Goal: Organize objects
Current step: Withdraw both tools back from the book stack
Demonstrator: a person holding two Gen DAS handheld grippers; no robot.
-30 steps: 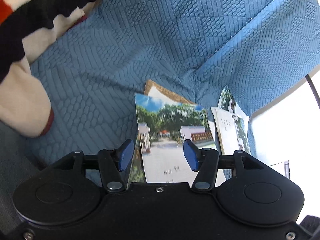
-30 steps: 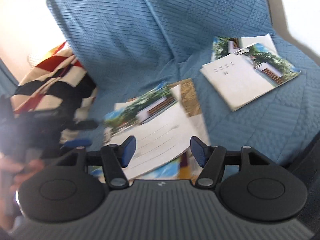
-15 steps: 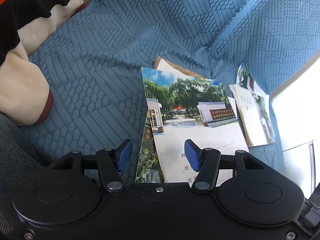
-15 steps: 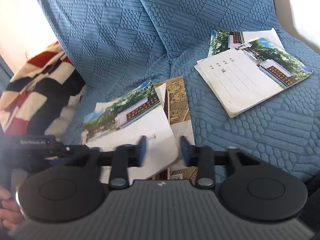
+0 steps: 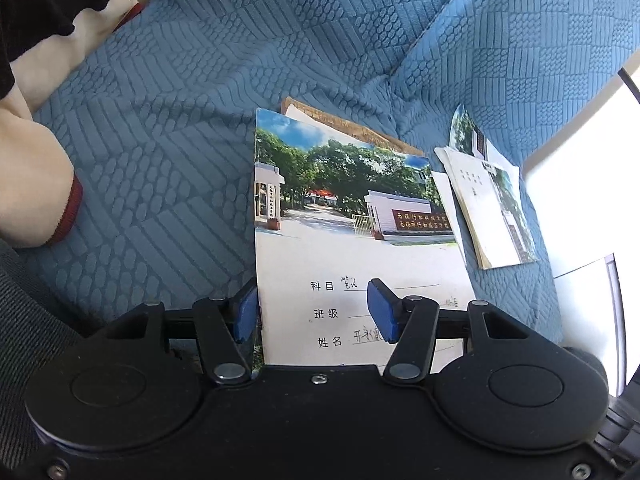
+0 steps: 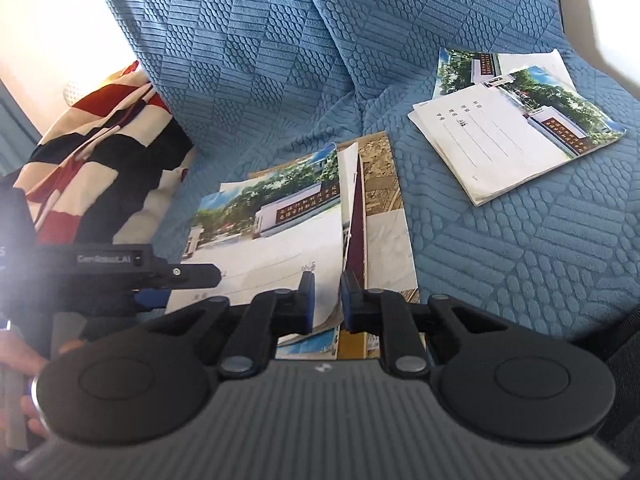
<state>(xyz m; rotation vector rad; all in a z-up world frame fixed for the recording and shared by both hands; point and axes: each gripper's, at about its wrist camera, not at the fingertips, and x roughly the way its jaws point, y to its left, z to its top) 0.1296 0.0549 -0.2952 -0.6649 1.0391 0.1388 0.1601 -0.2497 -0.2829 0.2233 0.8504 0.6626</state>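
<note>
A notebook with a school-gate photo cover (image 5: pixel 352 216) tops a loose pile of booklets on the blue sofa cover (image 5: pixel 168 128). It also shows in the right wrist view (image 6: pixel 272 236). My left gripper (image 5: pixel 314 312) is open, its blue fingers either side of the notebook's near edge. My right gripper (image 6: pixel 326 300) is nearly shut, its fingers closed in on the notebook's curled right edge. A brown-patterned booklet (image 6: pixel 380 176) lies beneath. A second stack of the same notebooks (image 6: pixel 516 132) lies to the right, also seen in the left wrist view (image 5: pixel 492 204).
A red, black and cream striped cushion (image 6: pixel 92 152) leans at the left of the sofa, also in the left wrist view (image 5: pixel 36 184). The left gripper's body (image 6: pixel 120 264) reaches into the right wrist view. The sofa's back (image 6: pixel 280 32) rises behind.
My right gripper has gone from open to nearly shut around the top notebook's right edge, which now curls up. My left gripper has moved closer over the notebook and stays open.
</note>
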